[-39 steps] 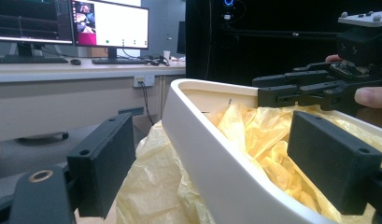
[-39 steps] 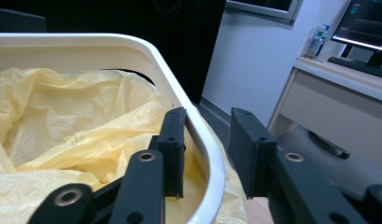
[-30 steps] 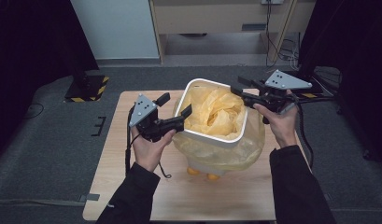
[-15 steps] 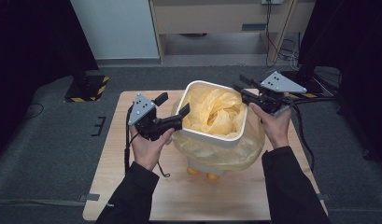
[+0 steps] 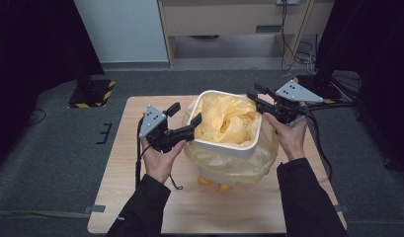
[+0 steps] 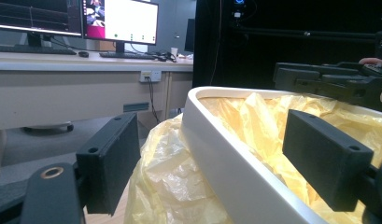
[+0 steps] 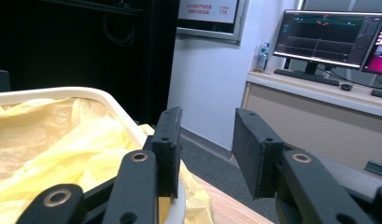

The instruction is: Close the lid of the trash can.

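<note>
So there's a white bin (image 5: 228,144) sitting mid-bench, a bit toward the far edge, with a yellow bag (image 5: 228,121) stuffed inside and folded down over the outside. The bench (image 5: 120,197) has plenty of bare wood left of the bin and along the near edge; on the right the bag bulges out close to that side's edge. Two small orange things (image 5: 212,183) peek out from under the bag at the near side, can't tell what they are.

The left hand-held gripper (image 5: 192,126) is open, jaws straddling the bin's left rim: one outside by the draped plastic, one inside over the crumpled bag. The left gripper view makes that clear, with gaps on both sides of the rim (image 6: 226,158), so nothing is pinched.

The right hand-held gripper (image 5: 256,100) sits at the far right corner of the bin. Its jaws have just been closing in, but the right gripper view has them apart: the left jaw hangs over the rim (image 7: 114,105) and bag, the other out over open floor past the corner. I see nothing clamped between them.

The gripper views also catch desks with monitors (image 7: 331,35) around the room, which the high view doesn't cover.
</note>
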Action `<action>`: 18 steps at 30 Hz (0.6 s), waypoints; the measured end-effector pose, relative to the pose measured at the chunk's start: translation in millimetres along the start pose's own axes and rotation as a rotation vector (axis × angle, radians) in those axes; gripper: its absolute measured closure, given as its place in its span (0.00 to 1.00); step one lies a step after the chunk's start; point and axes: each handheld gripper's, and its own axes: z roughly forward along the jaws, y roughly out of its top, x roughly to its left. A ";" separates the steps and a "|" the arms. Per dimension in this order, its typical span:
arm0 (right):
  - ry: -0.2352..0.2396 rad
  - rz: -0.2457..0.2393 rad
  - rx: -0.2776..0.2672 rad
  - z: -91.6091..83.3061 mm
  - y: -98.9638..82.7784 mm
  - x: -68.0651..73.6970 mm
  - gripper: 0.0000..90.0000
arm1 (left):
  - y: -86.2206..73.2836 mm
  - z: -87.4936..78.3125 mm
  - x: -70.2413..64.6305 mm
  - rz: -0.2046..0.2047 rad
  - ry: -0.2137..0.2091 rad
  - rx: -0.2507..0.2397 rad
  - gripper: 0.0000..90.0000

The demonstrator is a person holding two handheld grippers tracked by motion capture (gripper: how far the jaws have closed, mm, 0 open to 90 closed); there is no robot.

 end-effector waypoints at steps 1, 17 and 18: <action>-0.004 -0.007 -0.001 -0.7 -0.4 0.4 0.69 | 0.1 0.0 0.0 -0.001 0.003 0.001 0.20; -0.051 0.021 -0.029 -5.1 -5.9 0.8 0.61 | 3.7 -1.8 0.3 0.001 0.015 -0.013 0.18; -0.065 0.018 -0.018 -6.2 -3.9 -0.4 0.57 | 5.8 -4.6 0.7 -0.005 0.010 -0.032 0.18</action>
